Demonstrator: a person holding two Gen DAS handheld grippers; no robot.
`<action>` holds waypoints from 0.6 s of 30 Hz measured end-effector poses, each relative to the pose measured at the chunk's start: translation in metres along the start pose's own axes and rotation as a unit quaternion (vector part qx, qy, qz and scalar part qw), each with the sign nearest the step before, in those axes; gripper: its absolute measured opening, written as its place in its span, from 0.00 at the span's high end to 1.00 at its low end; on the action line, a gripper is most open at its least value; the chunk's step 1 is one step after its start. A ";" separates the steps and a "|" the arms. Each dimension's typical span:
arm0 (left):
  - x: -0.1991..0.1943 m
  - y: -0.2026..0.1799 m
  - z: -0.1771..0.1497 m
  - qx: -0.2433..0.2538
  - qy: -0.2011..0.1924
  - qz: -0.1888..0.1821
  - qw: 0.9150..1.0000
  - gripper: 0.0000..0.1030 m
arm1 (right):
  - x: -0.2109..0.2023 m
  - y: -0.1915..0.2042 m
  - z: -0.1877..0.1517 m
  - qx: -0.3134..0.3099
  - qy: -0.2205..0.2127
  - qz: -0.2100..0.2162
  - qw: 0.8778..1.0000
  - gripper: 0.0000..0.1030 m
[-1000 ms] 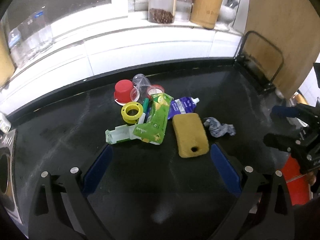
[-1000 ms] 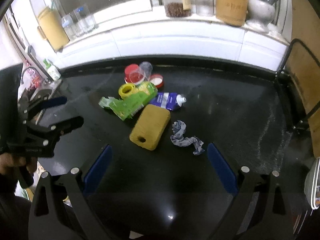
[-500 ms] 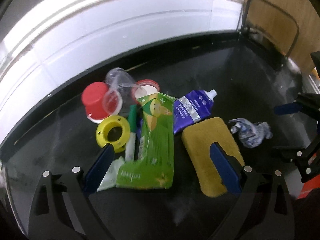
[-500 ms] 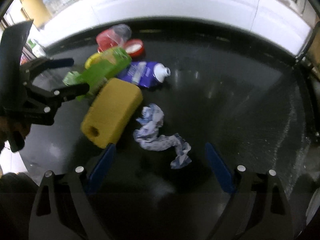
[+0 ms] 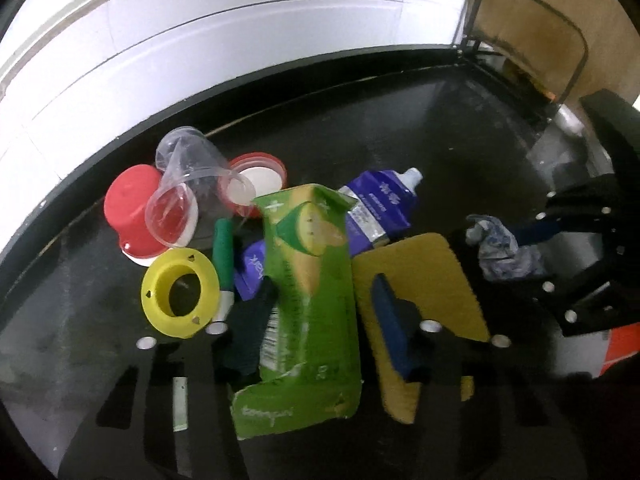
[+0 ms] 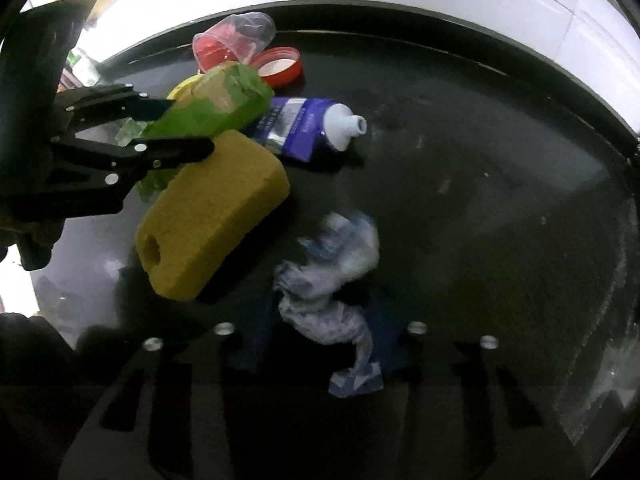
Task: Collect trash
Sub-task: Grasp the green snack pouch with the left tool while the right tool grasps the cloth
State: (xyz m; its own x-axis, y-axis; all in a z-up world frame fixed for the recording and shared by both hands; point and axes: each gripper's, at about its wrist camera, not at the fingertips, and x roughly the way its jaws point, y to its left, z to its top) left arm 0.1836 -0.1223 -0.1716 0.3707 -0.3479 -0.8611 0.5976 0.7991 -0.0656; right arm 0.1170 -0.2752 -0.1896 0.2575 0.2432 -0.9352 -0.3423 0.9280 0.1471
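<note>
Down over the trash pile on the black counter (image 5: 460, 128). Left gripper (image 5: 316, 304) closing, jaws astride the green carton (image 5: 308, 280), pads seemingly on its sides. Right of the carton and touching it, the yellow sponge (image 5: 432, 280); behind, the purple tube (image 5: 380, 208). Left of the carton: green marker (image 5: 223, 248), yellow ring (image 5: 180, 292), red cup (image 5: 132, 208), clear cup (image 5: 188, 184), red lid (image 5: 260, 176). Well right of the carton, right gripper (image 6: 320, 340) closing around the crumpled wrapper (image 6: 328, 280); firm pinch or not, cannot tell through the blur.
</note>
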 end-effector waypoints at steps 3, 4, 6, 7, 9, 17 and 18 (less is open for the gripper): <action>-0.005 0.003 0.000 -0.008 0.005 -0.014 1.000 0.70 | -0.007 0.000 0.002 0.005 -0.006 0.006 1.000 0.74; -0.008 0.000 -0.001 -0.007 0.004 -0.014 1.000 0.71 | -0.008 0.000 0.003 0.007 -0.008 0.007 1.000 0.74; -0.018 -0.002 0.001 -0.010 -0.003 -0.013 1.000 0.73 | -0.015 0.000 0.004 0.014 -0.017 0.011 1.000 0.74; -0.022 -0.003 0.002 -0.012 -0.007 -0.011 1.000 0.73 | -0.018 0.001 0.006 0.016 -0.021 0.008 1.000 0.74; -0.036 -0.005 0.003 -0.020 -0.019 -0.009 1.000 0.73 | -0.027 0.002 0.007 0.019 -0.032 0.004 0.999 0.74; -0.090 -0.012 0.001 -0.054 -0.045 0.024 0.997 0.73 | -0.064 0.013 0.009 0.030 -0.069 -0.008 0.997 0.74; -0.095 -0.014 -0.002 -0.060 -0.044 0.028 0.997 0.73 | -0.067 0.016 0.007 0.030 -0.073 -0.010 0.997 0.74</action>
State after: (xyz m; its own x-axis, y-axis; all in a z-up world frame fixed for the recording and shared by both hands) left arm 0.1383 -0.0990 -0.0897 0.4653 -0.3395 -0.8174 0.4866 0.8696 -0.0842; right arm 0.1009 -0.2742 -0.1220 0.3939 0.2581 -0.8822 -0.2819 0.9474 0.1513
